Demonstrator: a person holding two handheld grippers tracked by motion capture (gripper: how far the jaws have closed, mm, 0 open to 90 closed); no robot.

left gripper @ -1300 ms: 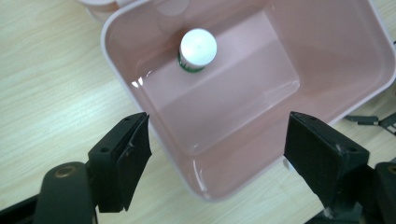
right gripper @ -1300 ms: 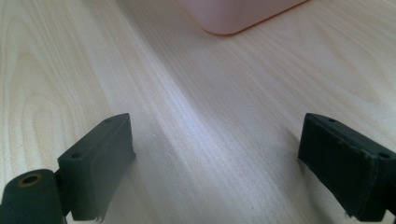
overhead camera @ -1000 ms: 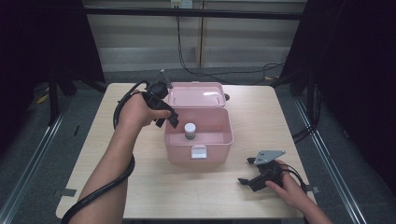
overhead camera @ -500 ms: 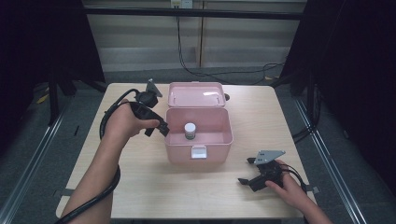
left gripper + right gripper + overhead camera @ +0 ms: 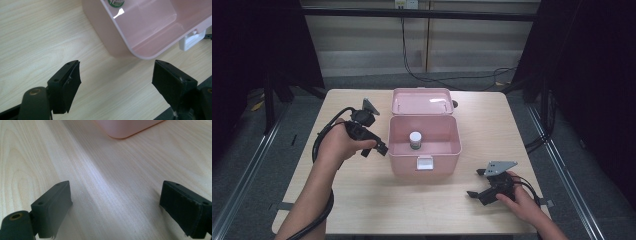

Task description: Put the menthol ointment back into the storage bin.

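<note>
Two grippers are in our hands, and we place everything by the pink box point(image 5: 424, 145) standing open at the middle of the table point(image 5: 362, 200). Our left gripper point(image 5: 374, 148) hovers just beside the box's left wall, its jaws spread wide with nothing between them; in the left gripper view the box's rounded near corner point(image 5: 140, 37) lies just ahead of the jaws. Inside the box, close to its left wall, a small white-capped bottle point(image 5: 415, 139) stands upright on the floor. The box's lid point(image 5: 423, 101) is thrown back behind it, and a white latch point(image 5: 424, 163) sits on its front wall. Our right gripper point(image 5: 478, 184) rests on the table to the front right of the box, well apart from it, jaws likewise wide and empty.
</note>
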